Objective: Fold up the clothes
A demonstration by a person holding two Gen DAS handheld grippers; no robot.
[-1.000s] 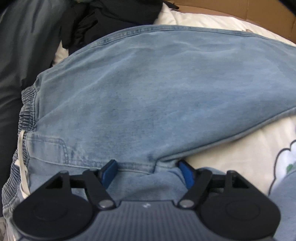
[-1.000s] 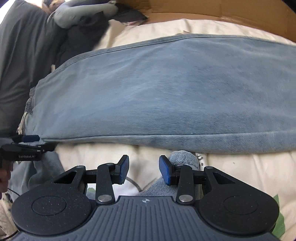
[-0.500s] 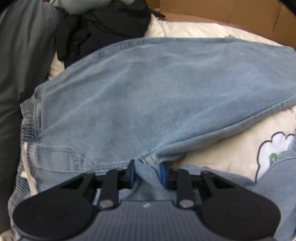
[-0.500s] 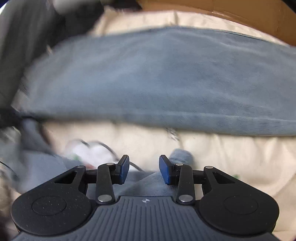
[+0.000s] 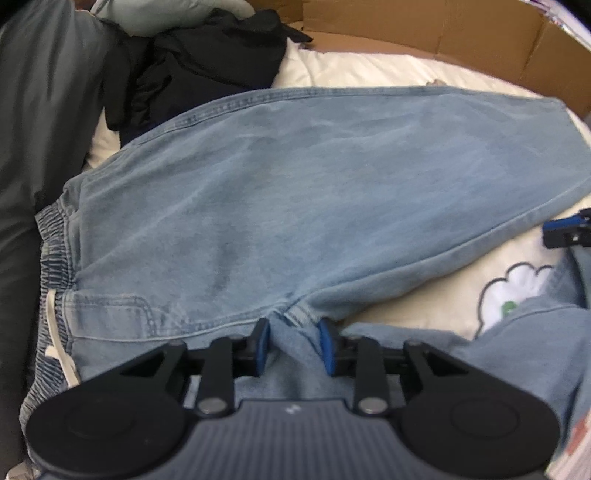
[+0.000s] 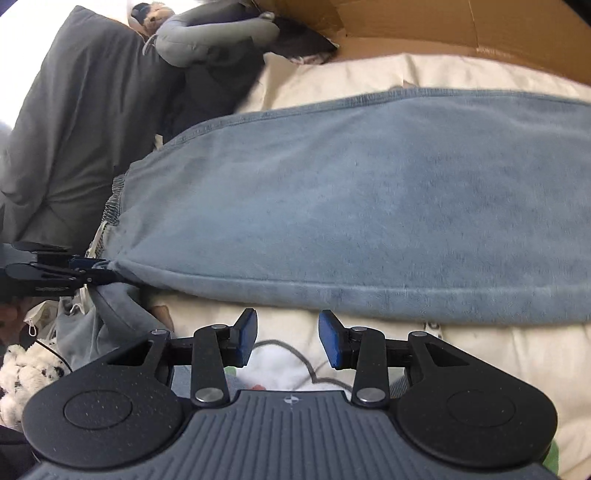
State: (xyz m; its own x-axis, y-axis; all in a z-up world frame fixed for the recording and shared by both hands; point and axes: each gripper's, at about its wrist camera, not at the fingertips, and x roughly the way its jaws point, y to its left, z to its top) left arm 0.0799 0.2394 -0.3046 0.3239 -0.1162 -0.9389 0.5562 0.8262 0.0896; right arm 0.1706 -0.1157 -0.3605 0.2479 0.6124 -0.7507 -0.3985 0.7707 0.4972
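Since the earlier frame the right gripper (image 6: 287, 339) has been drawn back off the denim — its jaws stand apart, empty, over the cream bedding (image 6: 480, 354). The left gripper (image 5: 294, 345) is seen clamped on the crotch fold of the jeans (image 5: 295, 206), which are spread flat across the bedding; a cardboard box (image 5: 424, 33) is noted behind.

Cream bedsheet (image 6: 480, 354), cardboard (image 5: 443, 33) behind, spotted plush toy (image 6: 22, 373) at left.
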